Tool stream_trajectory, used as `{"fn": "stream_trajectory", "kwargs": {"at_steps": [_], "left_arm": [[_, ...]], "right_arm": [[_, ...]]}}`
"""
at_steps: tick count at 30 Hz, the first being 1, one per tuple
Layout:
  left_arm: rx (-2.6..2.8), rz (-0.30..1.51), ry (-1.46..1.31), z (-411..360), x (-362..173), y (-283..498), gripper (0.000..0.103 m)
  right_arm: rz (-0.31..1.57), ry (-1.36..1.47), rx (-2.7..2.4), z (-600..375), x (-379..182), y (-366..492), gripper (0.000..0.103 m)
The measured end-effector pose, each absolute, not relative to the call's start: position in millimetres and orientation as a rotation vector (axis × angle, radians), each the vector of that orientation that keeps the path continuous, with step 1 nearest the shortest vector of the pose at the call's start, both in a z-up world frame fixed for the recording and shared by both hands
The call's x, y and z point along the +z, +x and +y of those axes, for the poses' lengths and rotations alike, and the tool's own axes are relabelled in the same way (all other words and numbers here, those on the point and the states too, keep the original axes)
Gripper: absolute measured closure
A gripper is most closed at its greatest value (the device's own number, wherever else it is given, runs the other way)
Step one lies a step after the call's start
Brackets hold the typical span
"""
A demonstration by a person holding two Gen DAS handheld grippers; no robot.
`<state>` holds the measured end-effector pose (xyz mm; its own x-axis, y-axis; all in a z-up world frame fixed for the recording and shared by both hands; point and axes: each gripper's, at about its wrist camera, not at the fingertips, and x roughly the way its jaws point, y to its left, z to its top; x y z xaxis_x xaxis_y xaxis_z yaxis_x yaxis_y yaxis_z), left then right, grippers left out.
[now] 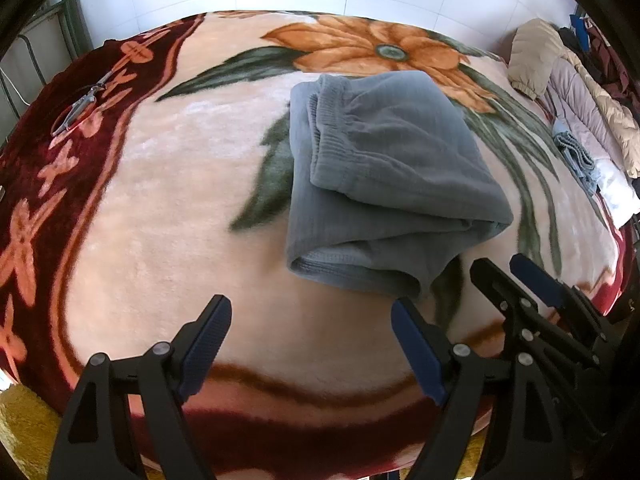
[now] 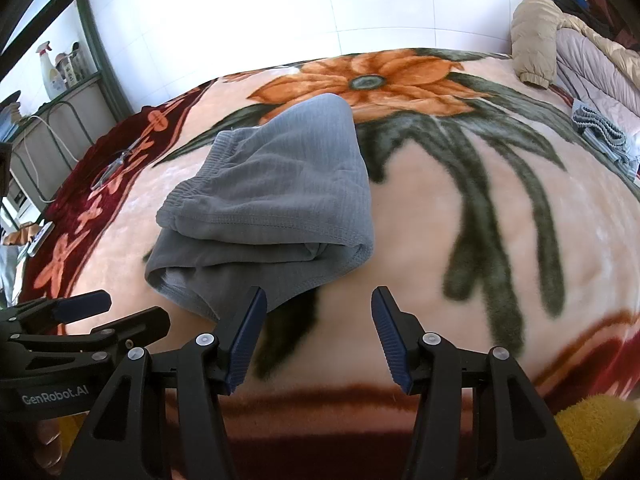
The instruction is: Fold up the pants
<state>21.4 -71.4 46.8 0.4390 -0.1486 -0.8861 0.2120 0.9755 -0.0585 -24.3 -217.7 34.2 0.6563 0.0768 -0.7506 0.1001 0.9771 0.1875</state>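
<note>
Grey pants (image 1: pixel 384 176) lie folded into a compact stack on the floral blanket (image 1: pixel 160 208), waistband facing left. They also show in the right wrist view (image 2: pixel 276 200). My left gripper (image 1: pixel 310 344) is open and empty, hovering just in front of the pants. My right gripper (image 2: pixel 318 332) is open and empty, its left finger near the stack's front edge. The right gripper shows in the left wrist view (image 1: pixel 504 268), and the left gripper shows at the lower left of the right wrist view (image 2: pixel 120 308).
Scissors (image 1: pixel 78 106) lie on the blanket's dark red border at the far left. Puffy jackets (image 1: pixel 560 80) and a small grey folded cloth (image 1: pixel 576 152) are piled at the right. A shelf with bottles (image 2: pixel 60 68) stands behind on the left.
</note>
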Motion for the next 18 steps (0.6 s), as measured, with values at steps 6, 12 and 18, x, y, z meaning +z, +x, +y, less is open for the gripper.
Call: {"fn": "stream_trajectory", "kwargs": {"at_steps": [6,12,18], "left_arm": [[-0.221,1.095,0.054,-70.3,47.4,21.9,0.018],[-0.222,1.097,0.057,-69.7,46.9,22.8,0.018],[-0.220,1.098,0.055,-69.6,46.4,22.9,0.018]], "right_arm": [[0.856,0.221,-0.014,-217.6,34.3,-24.2,0.047],[0.857,0.221,-0.013,-217.9,34.3,-24.0,0.047],[0.856,0.221,-0.014,-217.6,34.2,-24.2,0.047]]}}
